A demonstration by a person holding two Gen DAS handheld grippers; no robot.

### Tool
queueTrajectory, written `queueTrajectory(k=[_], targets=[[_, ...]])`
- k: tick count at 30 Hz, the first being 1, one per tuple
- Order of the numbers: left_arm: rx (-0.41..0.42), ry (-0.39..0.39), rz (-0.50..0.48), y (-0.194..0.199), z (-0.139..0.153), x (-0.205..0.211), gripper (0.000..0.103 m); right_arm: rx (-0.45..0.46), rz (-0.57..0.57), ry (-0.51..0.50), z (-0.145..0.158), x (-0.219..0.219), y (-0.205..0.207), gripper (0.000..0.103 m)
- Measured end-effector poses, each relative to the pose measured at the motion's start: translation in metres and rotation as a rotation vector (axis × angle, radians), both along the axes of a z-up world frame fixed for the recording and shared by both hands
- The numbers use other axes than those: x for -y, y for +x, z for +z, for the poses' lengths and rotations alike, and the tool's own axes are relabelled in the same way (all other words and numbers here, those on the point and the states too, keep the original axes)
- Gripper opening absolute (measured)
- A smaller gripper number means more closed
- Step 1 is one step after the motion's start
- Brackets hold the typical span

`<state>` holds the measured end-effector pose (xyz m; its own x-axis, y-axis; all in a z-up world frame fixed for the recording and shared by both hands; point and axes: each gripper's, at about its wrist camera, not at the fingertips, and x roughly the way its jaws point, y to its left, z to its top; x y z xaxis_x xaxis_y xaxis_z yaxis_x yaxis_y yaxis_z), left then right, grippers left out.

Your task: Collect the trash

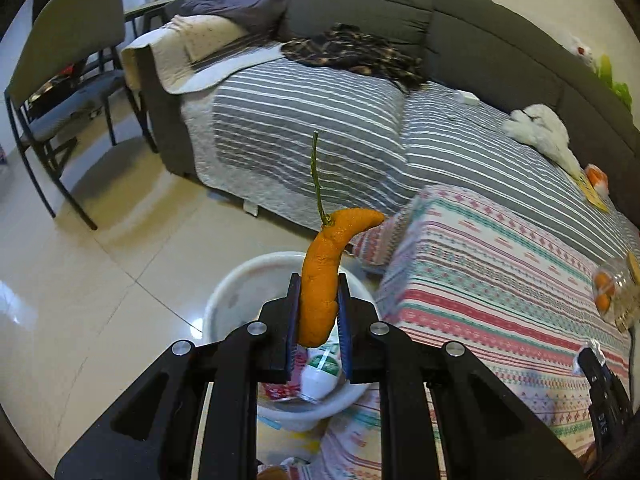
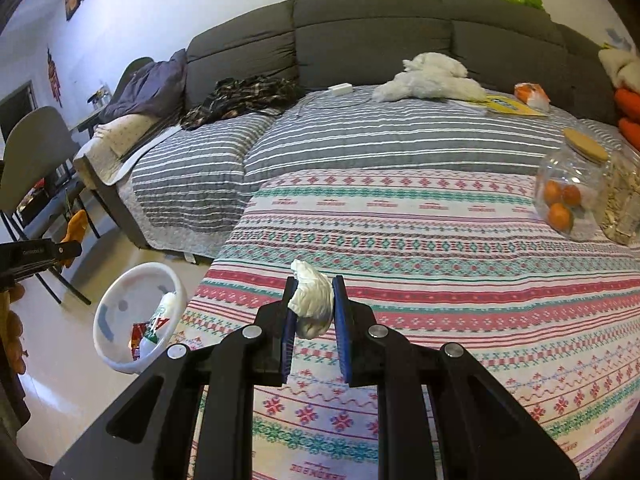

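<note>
You had the left gripper (image 1: 319,304) pinched on the peel (image 1: 325,276), poised above the bin (image 1: 224,300) to drop it. Your right gripper (image 2: 313,306) clamped the tissue (image 2: 312,300) over the blanket (image 2: 440,280).

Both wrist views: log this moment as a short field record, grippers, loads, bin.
left gripper: shut on orange peel, stem pointing up, above the white bin
right gripper: shut on crumpled tissue, over the patterned blanket
white bin contents: white bottle, red wrapper
bin place: on the tiled floor, beside the blanket's edge
nearby: clear jar of oranges on the blanket
</note>
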<state>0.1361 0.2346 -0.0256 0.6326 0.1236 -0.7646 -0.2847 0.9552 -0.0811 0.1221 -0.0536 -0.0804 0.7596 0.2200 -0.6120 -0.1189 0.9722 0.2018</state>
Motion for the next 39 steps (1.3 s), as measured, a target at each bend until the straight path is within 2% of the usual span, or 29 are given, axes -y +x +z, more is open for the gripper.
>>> queueTrajectory(k=[2, 4, 5, 6, 12, 14, 20, 22, 23, 24, 26, 29, 31, 34, 36, 39], targets=[[-0.01, -0.005, 0.013, 0.003, -0.003, -0.008, 0.018, 0.002, 0.012, 0.0, 0.002, -0.007, 0.0, 0.018], [-0.02, 0.004, 0.019, 0.004, -0.005, -0.015, 0.025, 0.007, 0.025, -0.001, 0.005, -0.014, 0.0, 0.018], [-0.021, 0.008, 0.022, 0.004, -0.006, -0.018, 0.039, 0.014, 0.036, -0.001, 0.007, -0.02, 0.0, 0.018], [-0.017, 0.01, 0.028, 0.004, -0.006, -0.021, 0.047, 0.019, 0.045, 0.0, 0.008, -0.025, 0.0, 0.018], [0.004, 0.017, 0.058, -0.002, 0.0, -0.038, 0.05, -0.005, 0.127, 0.014, 0.004, -0.069, 0.01, 0.018], [0.011, 0.037, 0.083, -0.004, 0.003, -0.044, 0.052, -0.005, 0.167, 0.009, 0.001, -0.088, 0.012, 0.018], [0.042, 0.107, 0.186, -0.013, 0.016, -0.065, 0.057, -0.016, 0.307, 0.103, 0.001, -0.164, 0.023, 0.018], [0.058, 0.139, 0.217, -0.017, 0.021, -0.069, 0.06, -0.016, 0.348, 0.114, 0.003, -0.19, 0.027, 0.021], [0.065, 0.154, 0.228, -0.018, 0.023, -0.07, 0.061, -0.018, 0.357, 0.118, 0.004, -0.2, 0.028, 0.024], [0.072, 0.167, 0.237, -0.019, 0.025, -0.07, 0.062, -0.022, 0.362, 0.119, 0.005, -0.204, 0.028, 0.039], [0.088, 0.195, 0.26, -0.023, 0.029, -0.072, 0.062, -0.022, 0.353, 0.113, 0.009, -0.211, 0.031, 0.052], [0.11, 0.212, 0.278, -0.026, 0.034, -0.072, 0.067, -0.017, 0.344, 0.105, 0.012, -0.206, 0.031, 0.053], [0.117, 0.227, 0.28, -0.026, 0.035, -0.068, 0.07, -0.009, 0.315, 0.095, 0.015, -0.196, 0.03, 0.064], [0.134, 0.257, 0.269, -0.027, 0.036, -0.055, 0.079, 0.031, 0.237, 0.056, 0.022, -0.178, 0.028, 0.072], [0.16, 0.285, 0.259, -0.028, 0.04, -0.042, 0.089, 0.061, 0.181, 0.025, 0.028, -0.165, 0.024, 0.082], [0.218, 0.335, 0.236, -0.033, 0.046, -0.018, 0.095, 0.128, 0.063, -0.019, 0.04, -0.138, 0.017, 0.093]])
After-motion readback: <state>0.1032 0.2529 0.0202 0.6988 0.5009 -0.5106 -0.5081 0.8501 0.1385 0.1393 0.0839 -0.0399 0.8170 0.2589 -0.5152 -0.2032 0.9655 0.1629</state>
